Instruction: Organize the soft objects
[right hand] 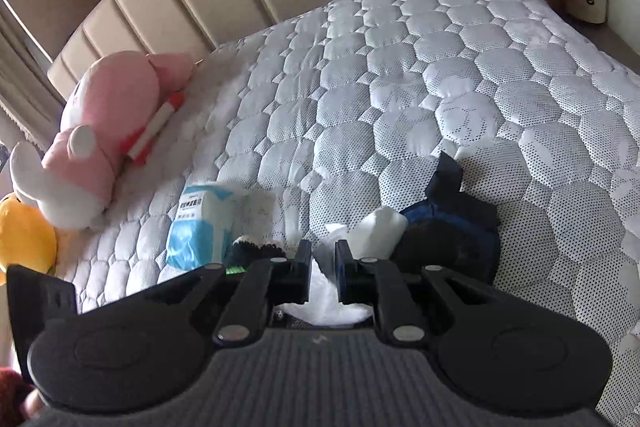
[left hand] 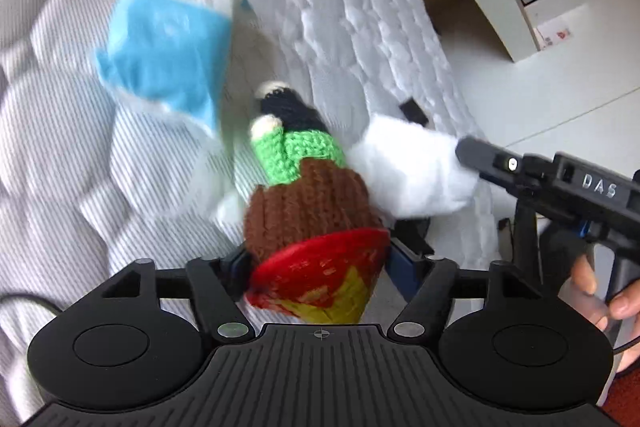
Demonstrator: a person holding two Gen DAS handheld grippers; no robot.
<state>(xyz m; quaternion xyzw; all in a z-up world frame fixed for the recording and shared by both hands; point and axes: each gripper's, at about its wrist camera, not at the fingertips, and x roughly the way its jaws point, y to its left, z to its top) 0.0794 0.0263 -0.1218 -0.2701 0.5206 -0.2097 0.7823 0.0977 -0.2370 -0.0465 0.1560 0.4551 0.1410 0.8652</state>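
Both tools are closed on soft things above the bed (right hand: 440, 75): the left tool (left hand: 320, 267) is clamped on the crocheted doll (left hand: 308, 195), its long axis pointing away toward the blue packet (left hand: 168, 39); the right tool (right hand: 323, 267) is pinched narrowly on white cloth (right hand: 332, 297). The cloth is held just right of the doll.

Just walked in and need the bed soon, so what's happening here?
A person is tidying soft things on the quilted mattress with two handheld grippers. The left gripper grips a crocheted doll, the right gripper a white soft item. A blue packet and pink plush lie on the bed.
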